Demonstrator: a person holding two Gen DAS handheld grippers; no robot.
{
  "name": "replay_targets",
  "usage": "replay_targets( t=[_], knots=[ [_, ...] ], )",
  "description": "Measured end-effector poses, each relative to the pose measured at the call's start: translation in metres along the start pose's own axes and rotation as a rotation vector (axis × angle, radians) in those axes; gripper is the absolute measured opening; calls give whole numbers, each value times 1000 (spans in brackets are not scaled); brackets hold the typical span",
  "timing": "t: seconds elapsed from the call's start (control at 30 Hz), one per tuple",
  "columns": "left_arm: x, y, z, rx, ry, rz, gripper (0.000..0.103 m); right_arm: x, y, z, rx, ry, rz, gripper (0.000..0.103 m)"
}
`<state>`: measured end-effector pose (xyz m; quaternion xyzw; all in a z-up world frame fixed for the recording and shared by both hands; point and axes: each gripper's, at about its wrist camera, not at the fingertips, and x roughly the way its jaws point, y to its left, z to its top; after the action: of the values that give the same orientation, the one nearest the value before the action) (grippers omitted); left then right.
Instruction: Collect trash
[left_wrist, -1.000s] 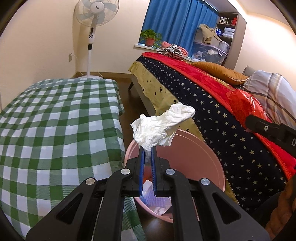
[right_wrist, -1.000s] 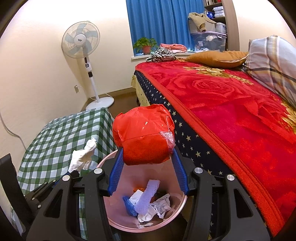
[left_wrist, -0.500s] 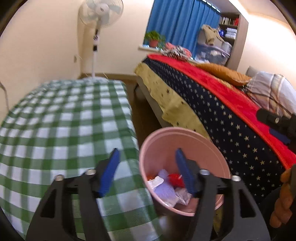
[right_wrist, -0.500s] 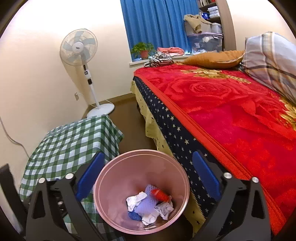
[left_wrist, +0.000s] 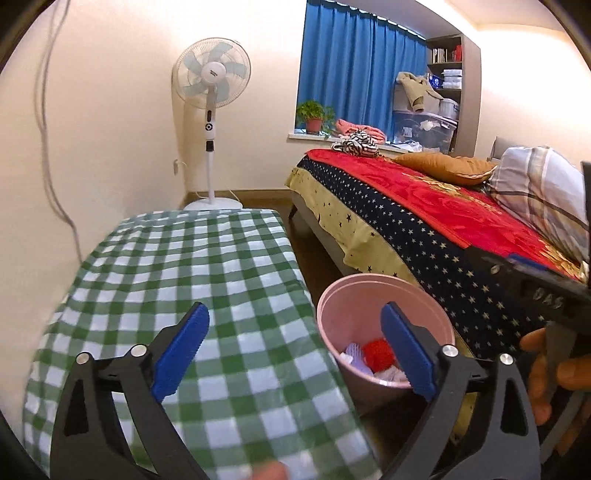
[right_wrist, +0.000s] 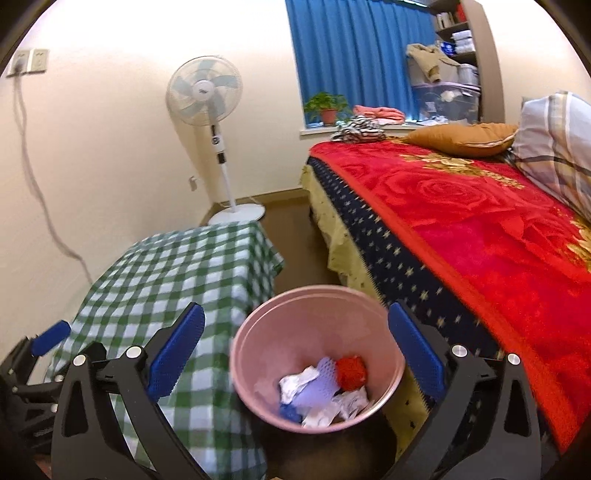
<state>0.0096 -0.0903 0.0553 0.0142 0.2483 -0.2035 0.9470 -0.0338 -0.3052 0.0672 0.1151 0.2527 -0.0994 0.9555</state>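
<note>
Spreading apart, your left claw (left_wrist: 293, 341) is opening with nothing between its blue pads; your right claw (right_wrist: 295, 343) stands wide and empty too; past the left claw lies the green checked surface (left_wrist: 192, 266), with the pink bin (left_wrist: 384, 291) just beside its edge, partly behind the right-hand finger; past the right claw the same bin (right_wrist: 314, 306) sits squarely between the fingers, on the floor between the surface (right_wrist: 184, 266) and the bed (right_wrist: 461, 221). From the right wrist you see deep into the bin: a red wad (right_wrist: 352, 371), a white crumpled tissue (right_wrist: 295, 382), a pale lilac piece (right_wrist: 321, 384) and a blue scrap (right_wrist: 290, 410) lie together at the bottom; from the left wrist you see only the red wad (left_wrist: 376, 352) and some pale bits; that view alone shows your right hand (left_wrist: 543, 373) gripping its tool at the frame edge, while the right wrist view alone catches a blue tip of the left claw (right_wrist: 50, 338) low on the left; a standing fan (left_wrist: 212, 79) is by the far wall.
</note>
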Motion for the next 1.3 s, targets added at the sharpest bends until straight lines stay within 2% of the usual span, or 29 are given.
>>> replay_targets(
  t=[0.13, 0.27, 0.37, 0.57, 0.9, 1.0, 1.3],
  knots=[
    [-28, 17, -17, -69, -5, 49, 95, -16, 22, -22, -45, 13, 24, 98],
    [-57, 25, -38, -58, -29, 129, 95, -31, 39, -39, -74, 13, 28, 98],
    [-76, 36, -53, -87, -28, 163, 95, -40, 49, -51, -97, 13, 9, 98],
    [-86, 49, -67, -107, -8, 229, 95, -52, 66, -74, -131, 19, 10, 98],
    [-79, 60, -81, -154, 17, 253, 95, -45, 87, -86, -190, 35, 0, 98],
    [-79, 58, -82, -139, 12, 269, 95, -43, 91, -88, -201, 44, 6, 98],
    [-78, 57, -82, -148, 13, 260, 95, -40, 93, -90, -205, 55, 8, 98]
  ],
)
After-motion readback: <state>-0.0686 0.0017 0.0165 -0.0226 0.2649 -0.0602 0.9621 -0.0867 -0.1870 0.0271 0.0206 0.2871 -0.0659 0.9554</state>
